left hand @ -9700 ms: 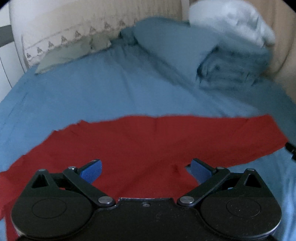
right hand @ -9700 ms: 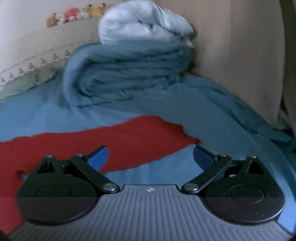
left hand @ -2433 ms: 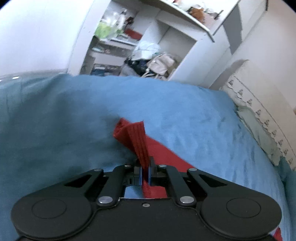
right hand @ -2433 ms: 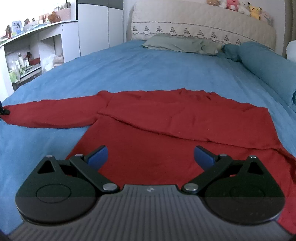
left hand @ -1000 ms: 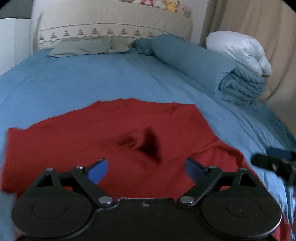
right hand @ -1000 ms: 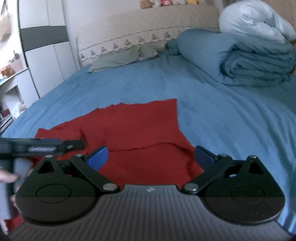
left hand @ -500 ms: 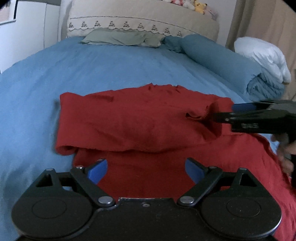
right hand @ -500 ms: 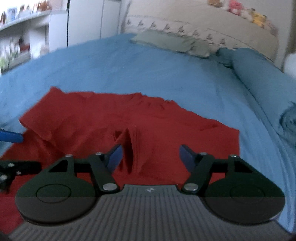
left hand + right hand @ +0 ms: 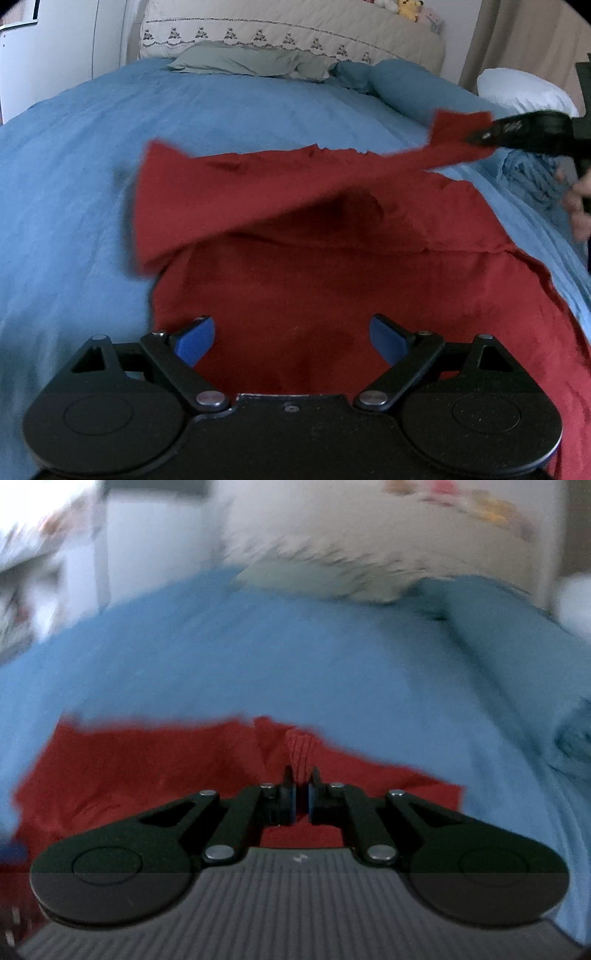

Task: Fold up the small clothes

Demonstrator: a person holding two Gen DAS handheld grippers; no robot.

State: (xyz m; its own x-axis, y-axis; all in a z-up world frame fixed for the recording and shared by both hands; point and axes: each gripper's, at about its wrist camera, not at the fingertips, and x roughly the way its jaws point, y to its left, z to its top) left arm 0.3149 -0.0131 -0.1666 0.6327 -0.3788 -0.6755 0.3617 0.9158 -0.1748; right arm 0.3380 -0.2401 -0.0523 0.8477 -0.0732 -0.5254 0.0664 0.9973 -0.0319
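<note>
A red long-sleeved top lies on the blue bed sheet. Its left sleeve is folded across the chest. My right gripper is shut on the ribbed cuff of that sleeve and holds it lifted; it shows in the left wrist view at the right, with the sleeve stretched up from the body. My left gripper is open and empty, low over the lower part of the top. The right wrist view is blurred.
A rolled blue duvet and a white pillow lie at the right. A grey-green pillow and a cream headboard stand at the far end. White cupboards stand to the left.
My right gripper has shut on the sleeve cuff and lifted it up and to the right, pulling the sleeve taut. My left gripper stays open over the top's lower part.
</note>
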